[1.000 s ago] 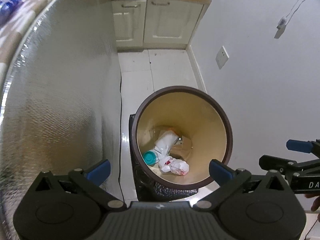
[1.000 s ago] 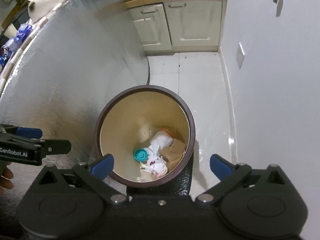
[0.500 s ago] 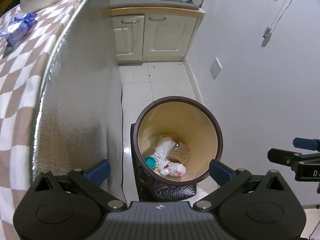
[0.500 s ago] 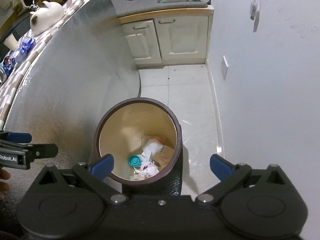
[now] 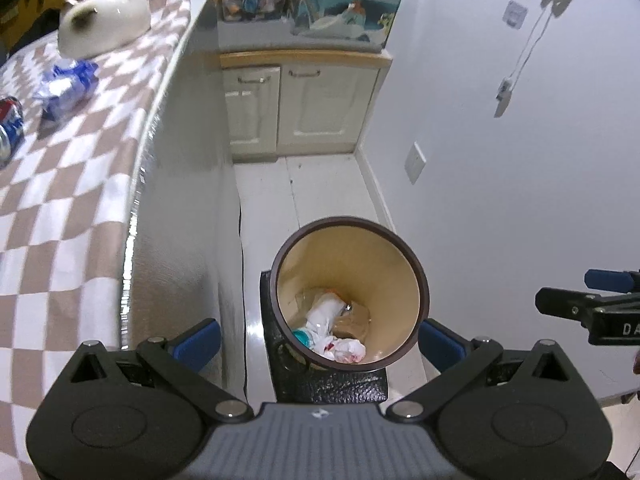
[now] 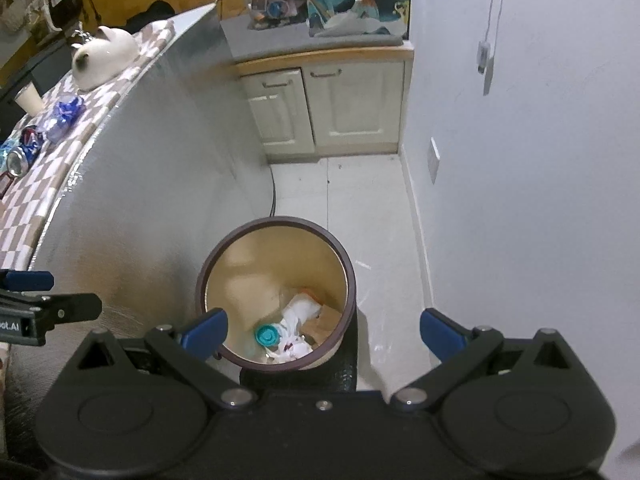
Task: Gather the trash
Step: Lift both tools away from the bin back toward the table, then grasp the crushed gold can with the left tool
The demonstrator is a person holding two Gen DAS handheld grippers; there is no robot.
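A round brown trash bin (image 5: 416, 268) with a tan inside stands on the floor beside the table; it also shows in the right wrist view (image 6: 352, 276). Inside lie crumpled white paper (image 5: 348, 350), a teal cap (image 6: 267, 335) and brown cardboard (image 5: 354, 316). My left gripper (image 5: 318, 340) is open and empty, high above the bin. My right gripper (image 6: 322, 330) is open and empty, also above the bin. On the checkered table lie a blue wrapper (image 5: 66, 84), also in the right wrist view (image 6: 64, 114), and a crushed can (image 5: 8, 120), also seen from the right wrist (image 6: 18, 158).
A white cat-shaped teapot (image 5: 102, 20) sits at the table's far end. A paper cup (image 6: 29, 100) stands near it. The table's silver side (image 6: 152, 200) is left of the bin. A white wall (image 5: 520, 180) is on the right. Cream cabinets (image 5: 300, 108) stand at the back.
Both grippers have risen away from the bin, which looks smaller now. The tabletop with the wrapper, can and teapot has come into view.
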